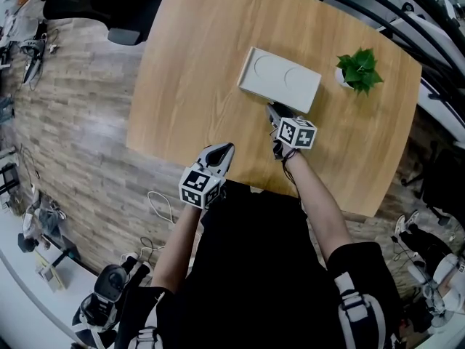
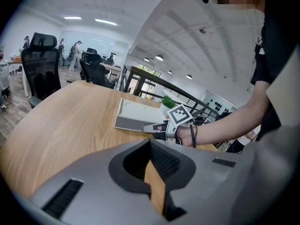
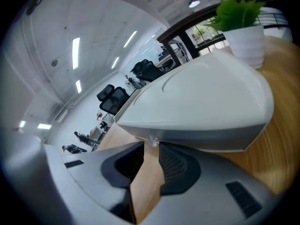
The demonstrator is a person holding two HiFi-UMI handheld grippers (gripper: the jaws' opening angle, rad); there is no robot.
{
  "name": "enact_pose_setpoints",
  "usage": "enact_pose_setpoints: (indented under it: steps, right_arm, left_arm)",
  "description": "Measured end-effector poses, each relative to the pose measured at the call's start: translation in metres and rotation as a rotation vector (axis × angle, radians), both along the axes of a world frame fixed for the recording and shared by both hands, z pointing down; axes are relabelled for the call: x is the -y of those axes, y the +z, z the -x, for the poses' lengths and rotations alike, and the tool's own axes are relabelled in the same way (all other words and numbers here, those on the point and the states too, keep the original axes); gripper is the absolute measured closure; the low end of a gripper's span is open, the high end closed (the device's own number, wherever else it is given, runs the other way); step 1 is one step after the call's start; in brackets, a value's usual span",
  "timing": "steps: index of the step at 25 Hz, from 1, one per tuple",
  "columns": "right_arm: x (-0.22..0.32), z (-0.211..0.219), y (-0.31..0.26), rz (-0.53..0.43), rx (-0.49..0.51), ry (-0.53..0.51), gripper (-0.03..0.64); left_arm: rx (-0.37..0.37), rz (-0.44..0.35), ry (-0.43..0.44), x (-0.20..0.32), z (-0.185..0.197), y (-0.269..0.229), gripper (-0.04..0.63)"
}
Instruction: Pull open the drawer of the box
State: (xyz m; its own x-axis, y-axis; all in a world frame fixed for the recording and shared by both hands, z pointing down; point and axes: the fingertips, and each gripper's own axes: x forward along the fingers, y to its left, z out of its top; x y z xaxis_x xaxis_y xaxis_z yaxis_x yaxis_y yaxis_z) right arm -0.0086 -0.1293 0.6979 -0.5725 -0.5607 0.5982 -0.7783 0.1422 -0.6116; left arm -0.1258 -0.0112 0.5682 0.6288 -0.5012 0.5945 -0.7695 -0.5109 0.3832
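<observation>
- Head view: the box (image 1: 280,78) lies flat at the middle of the desk (image 1: 182,64), its lid showing two shallow round recesses with nothing in them. A potted plant (image 1: 359,70) stands at its 3 o'clock, apart from it. The right claw (image 1: 275,113) noses up to the box's near face from 6 o'clock, likely lining up for the pull. The left claw (image 1: 221,153) hangs back at 7 o'clock over the desk edge, clear of the work.
- Left gripper view: the left claw's jaws are spread a little, with only bare desk between them. The drawer (image 2: 127,123) sits flush in the box, so its contents are hidden.
- Right gripper view: the right claw's jaws stand apart. The drawer's small clear knob (image 3: 151,141) sits at their mouth at 12 o'clock, not yet pinched. I judge the grasp to be the step in hand.
</observation>
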Motion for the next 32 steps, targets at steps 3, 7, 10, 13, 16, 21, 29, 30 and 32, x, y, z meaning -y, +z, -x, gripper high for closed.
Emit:
enact_pose_setpoints:
  steps: [3,7,10,13,16,21,29,30,32]
  right_arm:
    - [0.0,-0.001,0.007,0.049,0.093,0.082,0.508]
    - [0.004,0.0,0.006,0.056,0.186,0.139,0.523]
    - [0.007,0.0,0.004,0.073,0.246,0.185,0.527]
    - [0.008,-0.001,0.005,0.084,0.258,0.186,0.537]
    - [0.006,0.0,0.004,0.083,0.256,0.177,0.538]
    - [0.005,0.0,0.003,0.083,0.261,0.173,0.54]
    - [-0.008,0.005,0.004,0.1,0.245,0.121,0.54]
    - [-0.011,0.006,0.004,0.102,0.248,0.116,0.54]
    - [-0.016,0.009,0.003,0.107,0.261,0.102,0.54]
  left_arm:
    - [0.003,-0.006,0.007,0.004,0.002,0.0,0.572]
    - [0.01,-0.001,0.017,0.005,0.007,0.001,0.572]
    - [0.011,0.014,0.013,0.002,0.01,0.004,0.572]
    - [0.013,0.017,0.021,0.0,0.008,0.005,0.572]
    - [0.009,0.02,0.031,-0.004,0.004,0.004,0.572]
    - [0.009,0.015,0.042,-0.007,0.002,0.0,0.572]
    - [0.012,0.004,0.057,-0.013,-0.003,-0.002,0.572]
    - [0.011,0.007,0.056,-0.014,-0.003,-0.002,0.572]
    - [0.008,0.01,0.056,-0.015,-0.005,-0.003,0.572]
